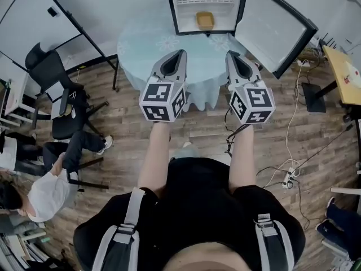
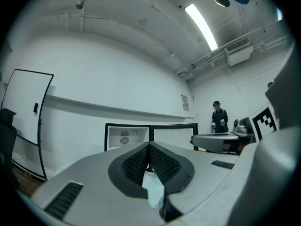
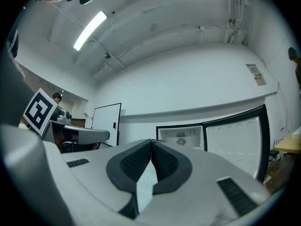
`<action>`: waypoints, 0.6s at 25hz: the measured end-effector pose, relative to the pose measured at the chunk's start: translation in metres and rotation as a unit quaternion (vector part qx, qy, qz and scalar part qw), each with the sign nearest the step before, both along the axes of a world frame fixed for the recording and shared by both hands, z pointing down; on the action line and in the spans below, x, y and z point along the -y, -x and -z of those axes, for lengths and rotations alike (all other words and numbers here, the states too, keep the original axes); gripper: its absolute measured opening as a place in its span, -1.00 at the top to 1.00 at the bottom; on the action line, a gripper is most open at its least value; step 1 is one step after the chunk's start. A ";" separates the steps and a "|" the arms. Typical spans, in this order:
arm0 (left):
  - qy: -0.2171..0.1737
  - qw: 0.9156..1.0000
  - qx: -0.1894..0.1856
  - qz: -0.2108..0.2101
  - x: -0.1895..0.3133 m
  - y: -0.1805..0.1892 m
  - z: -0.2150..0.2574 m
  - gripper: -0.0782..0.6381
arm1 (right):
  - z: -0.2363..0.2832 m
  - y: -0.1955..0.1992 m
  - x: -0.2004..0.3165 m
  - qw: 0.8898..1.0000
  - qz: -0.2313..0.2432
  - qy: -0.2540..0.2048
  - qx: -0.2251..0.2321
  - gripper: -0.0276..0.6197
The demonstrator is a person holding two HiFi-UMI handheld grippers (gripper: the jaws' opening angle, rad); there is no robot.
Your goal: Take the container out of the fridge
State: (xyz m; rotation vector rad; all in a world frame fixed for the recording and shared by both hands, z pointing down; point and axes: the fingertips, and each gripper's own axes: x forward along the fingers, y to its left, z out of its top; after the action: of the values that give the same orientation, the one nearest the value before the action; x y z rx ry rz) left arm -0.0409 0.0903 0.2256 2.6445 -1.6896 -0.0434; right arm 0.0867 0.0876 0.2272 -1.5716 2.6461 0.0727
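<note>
A small open fridge stands on the far side of a round table with a pale blue cloth. Inside it, on the fridge floor, sits a yellow container. Its door is swung open to the right. My left gripper and right gripper are held side by side above the table's near edge, well short of the fridge, both shut with nothing between the pads. The fridge shows beyond the closed left jaws, and also as the fridge beyond the closed right jaws; the container is hidden in both gripper views.
A black office chair and a seated person are at the left. A whiteboard stands at the back left. Cables and a power strip lie on the wood floor at right, near a wooden table.
</note>
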 end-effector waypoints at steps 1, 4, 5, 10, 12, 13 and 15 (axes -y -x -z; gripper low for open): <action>0.004 1.000 -0.001 0.002 0.005 0.002 -0.002 0.77 | -0.003 0.003 0.001 1.000 0.004 0.003 -0.004 0.90; 0.012 1.000 -0.003 0.000 0.021 0.002 -0.010 0.77 | -0.011 0.001 0.010 1.000 0.005 0.010 -0.014 0.90; 0.015 1.000 -0.005 -0.004 0.027 -0.001 -0.013 0.77 | -0.014 -0.002 0.014 1.000 0.001 0.014 -0.017 0.90; 0.027 0.999 -0.020 -0.026 0.080 -0.021 -0.028 0.77 | -0.027 -0.017 0.055 0.998 -0.015 0.030 -0.045 0.90; 0.034 0.999 -0.021 -0.030 0.102 -0.030 -0.032 0.77 | -0.029 -0.028 0.075 0.998 -0.025 0.037 -0.045 0.90; 0.038 0.999 -0.021 -0.031 0.111 -0.033 -0.034 0.77 | -0.031 -0.033 0.084 0.998 -0.029 0.042 -0.039 0.90; 0.052 0.998 -0.018 -0.032 0.127 -0.035 -0.047 0.77 | -0.043 -0.036 0.100 0.998 -0.032 0.058 -0.021 0.90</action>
State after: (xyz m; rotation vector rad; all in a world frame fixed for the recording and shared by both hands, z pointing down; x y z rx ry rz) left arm -0.0059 -0.0364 0.2724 2.6044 -1.5516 -0.0026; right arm 0.1232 -0.0122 0.2704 -1.7076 2.6780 -0.0461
